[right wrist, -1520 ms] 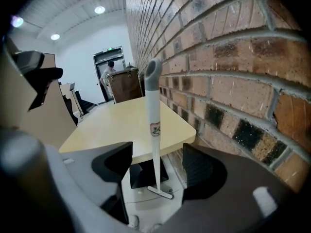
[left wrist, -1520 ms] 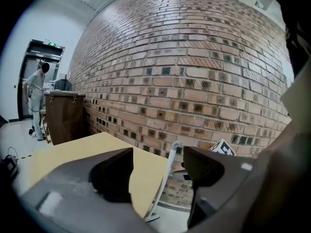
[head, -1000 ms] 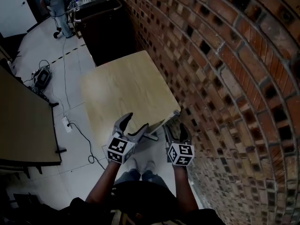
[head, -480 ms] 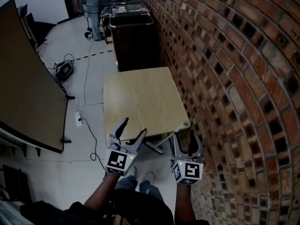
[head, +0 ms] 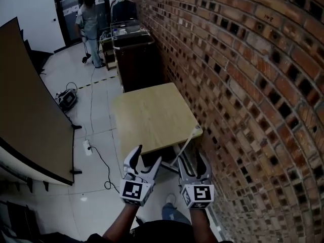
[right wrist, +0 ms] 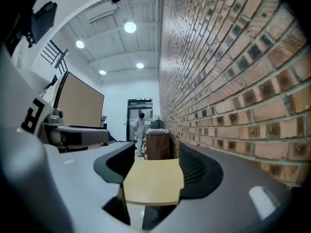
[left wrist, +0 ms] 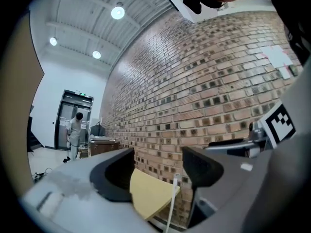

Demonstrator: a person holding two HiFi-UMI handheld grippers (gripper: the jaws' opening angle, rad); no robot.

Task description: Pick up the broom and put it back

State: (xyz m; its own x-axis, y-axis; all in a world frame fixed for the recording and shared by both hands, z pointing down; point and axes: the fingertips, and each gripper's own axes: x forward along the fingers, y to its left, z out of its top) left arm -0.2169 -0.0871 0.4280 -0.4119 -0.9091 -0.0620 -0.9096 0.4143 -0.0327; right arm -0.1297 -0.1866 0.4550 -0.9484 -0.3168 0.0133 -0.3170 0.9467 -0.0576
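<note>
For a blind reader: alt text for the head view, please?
The left hand-held gripper, open and empty, and the right hand-held gripper, jaws closing on nothing, point toward a wooden table beside a brick wall. A person stands far behind.

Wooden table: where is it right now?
Head view, centre: the wooden table stands beside the brick wall on its right, with the dark cabinet just beyond its far edge.

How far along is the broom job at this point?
Done: nothing; no broom clearly shows. In hand: nothing. The left gripper is open and empty; the right gripper, jaws closing, has nothing between them. Both are short of the table. Left: grasp the broom and return it.
</note>
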